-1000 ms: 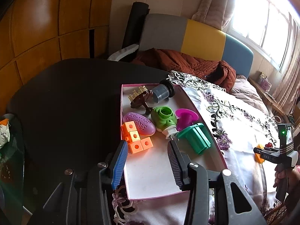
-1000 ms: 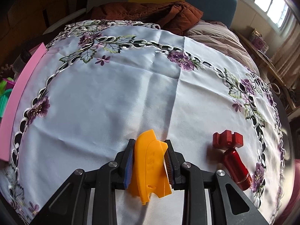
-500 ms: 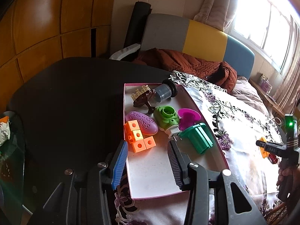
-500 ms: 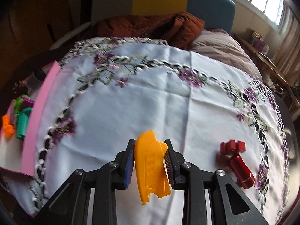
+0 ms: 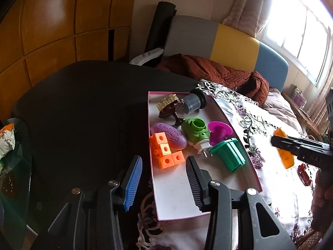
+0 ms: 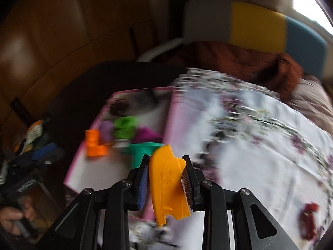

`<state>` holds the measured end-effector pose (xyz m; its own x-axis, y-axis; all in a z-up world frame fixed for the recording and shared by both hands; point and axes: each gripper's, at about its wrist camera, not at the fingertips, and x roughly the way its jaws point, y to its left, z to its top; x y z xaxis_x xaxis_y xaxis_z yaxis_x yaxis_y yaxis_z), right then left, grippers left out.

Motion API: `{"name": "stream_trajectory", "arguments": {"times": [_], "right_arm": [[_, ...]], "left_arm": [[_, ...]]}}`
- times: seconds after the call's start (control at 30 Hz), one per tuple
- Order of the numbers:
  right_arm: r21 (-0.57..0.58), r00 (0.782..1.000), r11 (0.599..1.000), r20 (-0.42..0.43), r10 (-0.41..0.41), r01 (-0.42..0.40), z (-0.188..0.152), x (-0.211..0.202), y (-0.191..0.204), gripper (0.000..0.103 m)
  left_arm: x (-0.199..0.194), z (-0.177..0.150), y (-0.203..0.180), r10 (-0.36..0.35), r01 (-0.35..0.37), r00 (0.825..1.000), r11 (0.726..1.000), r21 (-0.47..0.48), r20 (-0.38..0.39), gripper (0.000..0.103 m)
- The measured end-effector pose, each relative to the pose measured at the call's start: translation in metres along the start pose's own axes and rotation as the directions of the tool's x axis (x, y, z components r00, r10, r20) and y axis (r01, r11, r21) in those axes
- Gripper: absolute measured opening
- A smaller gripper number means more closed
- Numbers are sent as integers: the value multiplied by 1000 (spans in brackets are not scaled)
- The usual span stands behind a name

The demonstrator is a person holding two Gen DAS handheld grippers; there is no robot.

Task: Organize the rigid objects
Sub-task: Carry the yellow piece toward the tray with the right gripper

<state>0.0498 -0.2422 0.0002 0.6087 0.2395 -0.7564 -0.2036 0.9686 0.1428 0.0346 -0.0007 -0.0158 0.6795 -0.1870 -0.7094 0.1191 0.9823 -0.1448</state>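
Note:
My right gripper (image 6: 166, 160) is shut on a flat orange plastic piece (image 6: 166, 187) and holds it in the air above the near right corner of the pink-rimmed white tray (image 6: 87, 170). From the left wrist view that piece (image 5: 286, 158) hangs right of the tray (image 5: 172, 189). In the tray lie orange cubes (image 5: 164, 152), a purple oval (image 5: 168, 135), a green plug-in part (image 5: 195, 130), a magenta funnel (image 5: 220, 129) and a teal cup (image 5: 231, 154). My left gripper (image 5: 163, 160) stands open over the tray's near left edge, holding nothing.
The tray lies where a black table (image 5: 83, 104) meets a white embroidered cloth (image 5: 270, 187). Small red pieces (image 5: 303, 174) lie on the cloth at the right. A snack packet (image 5: 6, 141) sits at the far left. A sofa with a rust blanket (image 5: 218, 73) stands behind.
The right gripper has swung left and upward with the orange piece, from above the cloth near the red pieces to the tray's corner. The left gripper has stayed put.

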Motion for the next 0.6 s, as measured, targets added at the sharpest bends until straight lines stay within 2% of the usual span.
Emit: {"name": "stream_trajectory", "arguments": {"times": [0.17,0.27,0.37,0.53,0.6], "right_arm": [[-99,991,988,-72,112,-118,3,36,55,30],[-161,979,975,-164,124,-151,-1,73,80,30],[-209,977,972,-203,63,-106,-2,101,90,30],[-225,979,974,-201,-42,-4,3,126,84,30],[-204,980,979,-196,-40,0,4,127,81,33]], "left_arm": [[-2,0,7,18,-18,1000,1000,-11,7,44],[-3,1,11,24,-24,1000,1000,-16,8,44],[-3,0,14,27,-27,1000,999,-22,7,44],[0,-1,16,28,-28,1000,999,-23,-1,44],[0,-2,17,28,-28,1000,999,-26,-1,44]]}}
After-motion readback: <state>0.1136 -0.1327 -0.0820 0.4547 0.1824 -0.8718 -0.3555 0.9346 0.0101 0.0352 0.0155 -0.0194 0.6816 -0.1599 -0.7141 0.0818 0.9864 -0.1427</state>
